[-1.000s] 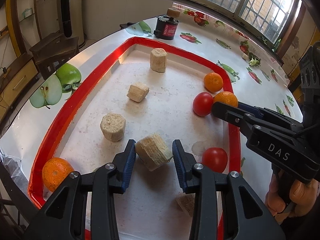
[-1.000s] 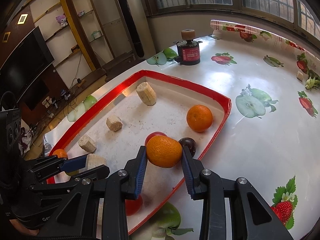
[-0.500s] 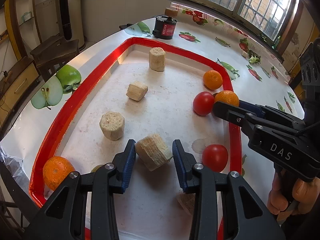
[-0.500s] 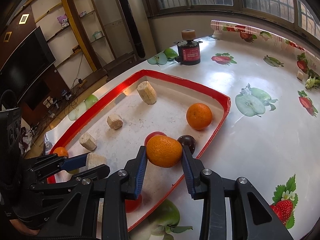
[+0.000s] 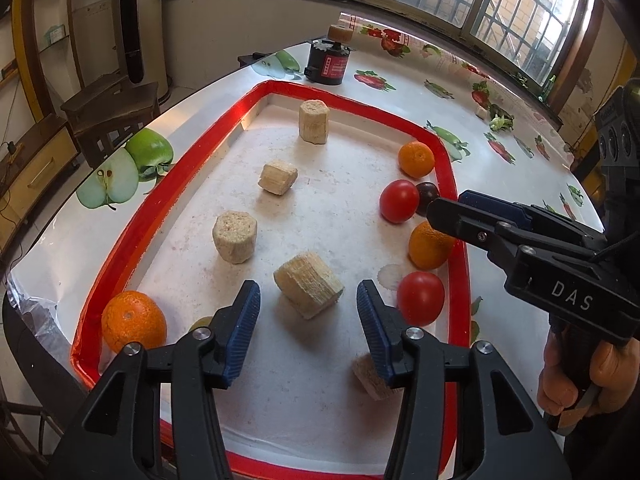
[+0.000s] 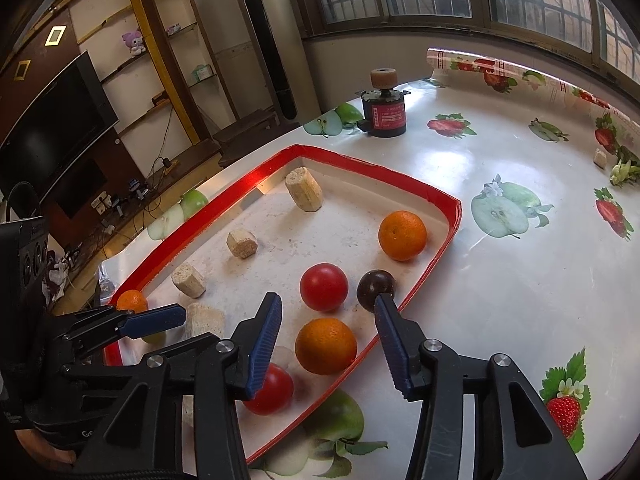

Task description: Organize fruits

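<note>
Both grippers spread wide over the red-rimmed tray (image 5: 120, 248), gripping nothing.

The left gripper (image 5: 308, 316) straddles a pale corn-cob chunk (image 5: 308, 290) lying free on the tray floor. The right gripper (image 6: 326, 344) frames an orange (image 6: 326, 346) resting by the near rim, beside 2 tomatoes and a dark plum (image 6: 376, 290).

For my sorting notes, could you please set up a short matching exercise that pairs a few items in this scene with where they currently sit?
Things:
1. dark plum
2. black motor
3. orange
4. corn cob piece

Places:
A. on the tablecloth beyond the tray
B. between the open left gripper jaws
C. between the open right gripper jaws
D. beside the red tomato

Pairs: 1-D, 2-A, 3-C, 4-B
</note>
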{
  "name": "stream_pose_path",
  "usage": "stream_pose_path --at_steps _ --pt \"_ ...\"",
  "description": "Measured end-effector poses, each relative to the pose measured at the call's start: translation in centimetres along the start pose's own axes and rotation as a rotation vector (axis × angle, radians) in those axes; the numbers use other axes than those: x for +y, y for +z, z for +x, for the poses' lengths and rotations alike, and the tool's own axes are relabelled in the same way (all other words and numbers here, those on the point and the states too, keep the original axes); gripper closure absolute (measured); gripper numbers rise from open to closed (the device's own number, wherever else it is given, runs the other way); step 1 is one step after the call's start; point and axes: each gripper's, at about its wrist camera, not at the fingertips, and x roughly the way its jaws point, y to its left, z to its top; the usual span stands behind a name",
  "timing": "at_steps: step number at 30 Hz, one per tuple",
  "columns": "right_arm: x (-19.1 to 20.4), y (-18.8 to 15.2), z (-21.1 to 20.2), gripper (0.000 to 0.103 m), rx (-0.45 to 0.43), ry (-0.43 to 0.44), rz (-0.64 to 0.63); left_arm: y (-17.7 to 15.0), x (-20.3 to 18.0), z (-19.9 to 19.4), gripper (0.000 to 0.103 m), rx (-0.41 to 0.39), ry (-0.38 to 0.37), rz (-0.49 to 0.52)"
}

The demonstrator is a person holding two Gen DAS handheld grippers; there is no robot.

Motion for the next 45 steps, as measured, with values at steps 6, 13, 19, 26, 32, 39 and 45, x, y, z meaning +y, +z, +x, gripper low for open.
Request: stream_pose_path --at_steps 6,13,19,26,32,39,45 --pt "0.0 -0.3 -1.5 0.05 -0.016 0.035 -0.043 -1.4 -0.2 -1.8 0.054 -0.043 -0.002 0.035" --pt "0.3 -1.2 -3.2 0.04 -0.021 0.074 -0.137 -2.5 0.3 -4.2 0.038 -0.096 0.005 0.038" --pt "0.9 -2.3 -4.9 0.029 -0.021 0.148 -0.208 -3.2 0.4 -5.7 0.029 -0.123 0.022 0.044" --pt "2.4 -4.0 -6.9 0.02 -0.02 0.179 -0.354 -4.1 -0.5 -7.0 0.029 -0.144 0.04 0.062" --pt "3.2 -5.7 -8.2 0.02 -0.015 0.208 -0.452 -4.9 -1.8 -8.2 0.029 -0.152 0.054 0.101" --pt "3.3 -7.1 -9.5 0.019 -0.009 0.22 -0.501 -5.7 -2.8 -10.4 0.022 -0.209 0.077 0.114" --pt "3.7 -7.9 -10.5 0.019 -0.022 0.224 -0.528 -6.0 -3.7 -11.4 0.022 -0.23 0.079 0.142"
